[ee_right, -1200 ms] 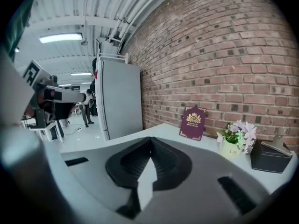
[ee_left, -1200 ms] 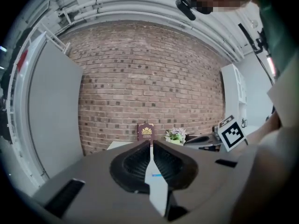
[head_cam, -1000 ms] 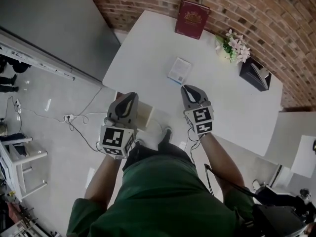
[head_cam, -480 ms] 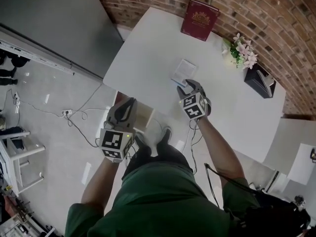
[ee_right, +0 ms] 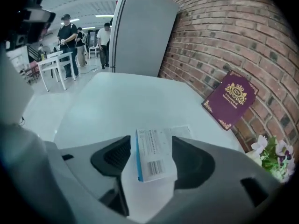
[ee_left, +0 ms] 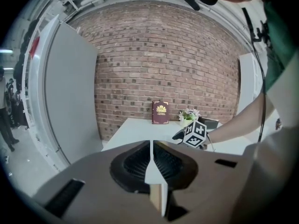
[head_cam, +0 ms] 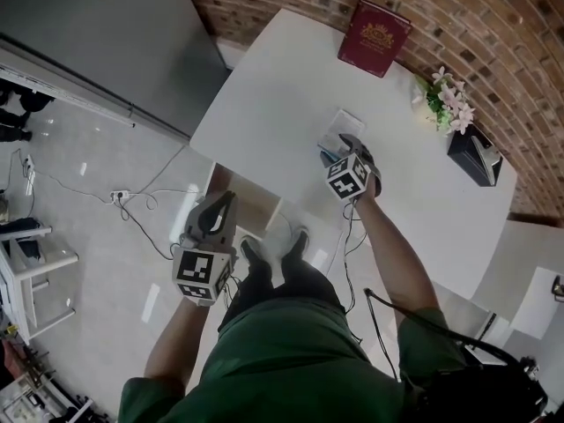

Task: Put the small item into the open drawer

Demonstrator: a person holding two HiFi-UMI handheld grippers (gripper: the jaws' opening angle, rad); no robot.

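Observation:
The small item is a flat white box point(head_cam: 340, 129) with a blue edge and a barcode point(ee_right: 154, 154), lying on the white table point(head_cam: 282, 77). My right gripper point(head_cam: 346, 145) reaches over it. Its jaws are opening wide, and the box lies between them point(ee_right: 151, 146) with a gap at the left pad. The open drawer point(head_cam: 256, 203) shows its pale wooden inside below the table's near edge. My left gripper point(head_cam: 225, 203) hangs beside the drawer, off the table, jaws shut point(ee_left: 152, 146) with nothing held.
A maroon book point(head_cam: 380, 25) leans on the brick wall. A flower pot point(head_cam: 449, 104) and a black holder point(head_cam: 476, 155) stand at the table's right. A grey cabinet point(head_cam: 106, 25) is at left, with cables point(head_cam: 141, 210) on the floor. People stand far off point(ee_right: 70, 36).
My right gripper has moved forward over the table to the white box and its jaws have spread. The left gripper has dropped back a little near the drawer.

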